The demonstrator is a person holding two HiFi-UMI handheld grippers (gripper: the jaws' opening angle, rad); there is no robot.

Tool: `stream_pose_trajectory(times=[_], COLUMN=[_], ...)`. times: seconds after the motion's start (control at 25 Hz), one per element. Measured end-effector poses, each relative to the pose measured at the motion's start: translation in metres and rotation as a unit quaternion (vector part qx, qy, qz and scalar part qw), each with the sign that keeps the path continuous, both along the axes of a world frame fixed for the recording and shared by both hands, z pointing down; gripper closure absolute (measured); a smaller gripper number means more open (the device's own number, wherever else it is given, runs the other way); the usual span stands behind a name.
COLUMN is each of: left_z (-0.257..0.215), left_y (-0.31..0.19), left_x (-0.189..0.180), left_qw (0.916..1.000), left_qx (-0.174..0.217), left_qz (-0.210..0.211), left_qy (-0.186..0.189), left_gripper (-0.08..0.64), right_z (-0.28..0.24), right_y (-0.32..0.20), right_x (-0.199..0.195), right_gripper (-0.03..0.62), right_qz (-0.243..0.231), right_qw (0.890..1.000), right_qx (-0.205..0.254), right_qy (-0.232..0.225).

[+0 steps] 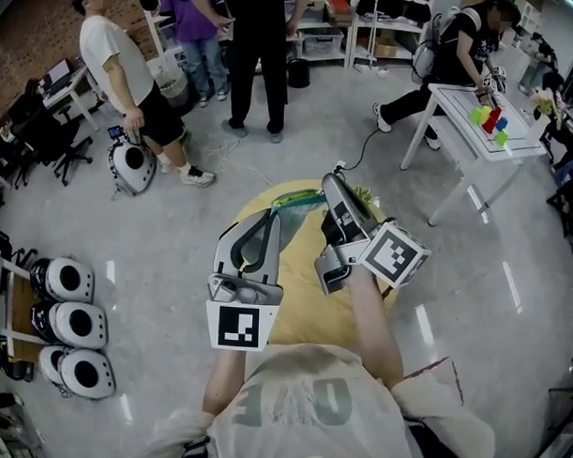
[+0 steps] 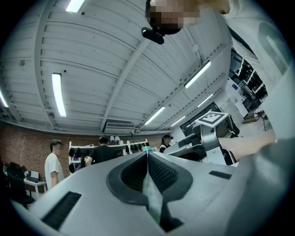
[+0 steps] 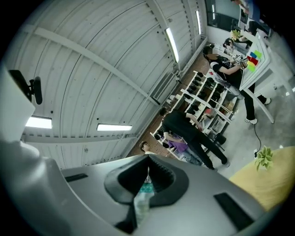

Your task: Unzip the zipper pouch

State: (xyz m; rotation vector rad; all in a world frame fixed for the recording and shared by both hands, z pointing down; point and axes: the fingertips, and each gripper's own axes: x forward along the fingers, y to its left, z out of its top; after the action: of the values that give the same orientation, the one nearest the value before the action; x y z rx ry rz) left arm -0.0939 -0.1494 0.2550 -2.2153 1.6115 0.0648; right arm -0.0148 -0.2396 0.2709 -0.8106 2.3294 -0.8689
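The zipper pouch (image 1: 297, 199) is a thin, pale green see-through bag held up in the air over the table, stretched between my two grippers. In the head view my left gripper (image 1: 274, 214) holds its near left end and my right gripper (image 1: 328, 181) its right end. In the left gripper view the left gripper (image 2: 147, 154) is shut, with a strip of pale green pouch material (image 2: 152, 193) pinched between the pads. The right gripper (image 3: 148, 159) is shut too, with teal and whitish pouch material (image 3: 144, 196) caught in it. Which part of the pouch each pinches is hidden.
A round yellow table (image 1: 298, 304) lies below both grippers, with a small green plant (image 1: 363, 193) at its far edge. Several people stand behind it. A white table with coloured blocks (image 1: 487, 127) is at the back right, and white helmet-like devices (image 1: 72, 324) lie on the left floor.
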Motion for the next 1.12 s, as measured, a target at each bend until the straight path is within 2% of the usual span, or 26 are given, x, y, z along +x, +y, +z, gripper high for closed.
stream_pose_trajectory(times=[0.56, 0.8, 1.0, 1.12], left_z=[-0.006, 0.002, 0.0, 0.004], left_y=[0.004, -0.001, -0.009, -0.015], left_x=[-0.026, -0.019, -0.013, -0.01], left_qw=[0.9994, 0.9997, 0.9998, 0.9997], left_qx=[0.011, 0.003, 0.002, -0.006], left_qz=[-0.03, -0.023, -0.01, 0.0], left_qy=[0.016, -0.001, 0.017, 0.023], left_gripper=[0.531, 0.531, 0.531, 0.531], right_z=[0.035, 0.042, 0.047, 0.041], right_y=[-0.019, -0.025, -0.031, -0.031], right_x=[0.028, 0.033, 0.039, 0.046], right_gripper=[0.563, 0.564, 0.563, 0.561], right_qz=[0.049, 0.058, 0.053, 0.061], right_qw=[0.998, 0.997, 0.997, 0.997], right_qx=[-0.034, -0.041, -0.052, -0.034], right_qy=[0.028, 0.03, 0.02, 0.023])
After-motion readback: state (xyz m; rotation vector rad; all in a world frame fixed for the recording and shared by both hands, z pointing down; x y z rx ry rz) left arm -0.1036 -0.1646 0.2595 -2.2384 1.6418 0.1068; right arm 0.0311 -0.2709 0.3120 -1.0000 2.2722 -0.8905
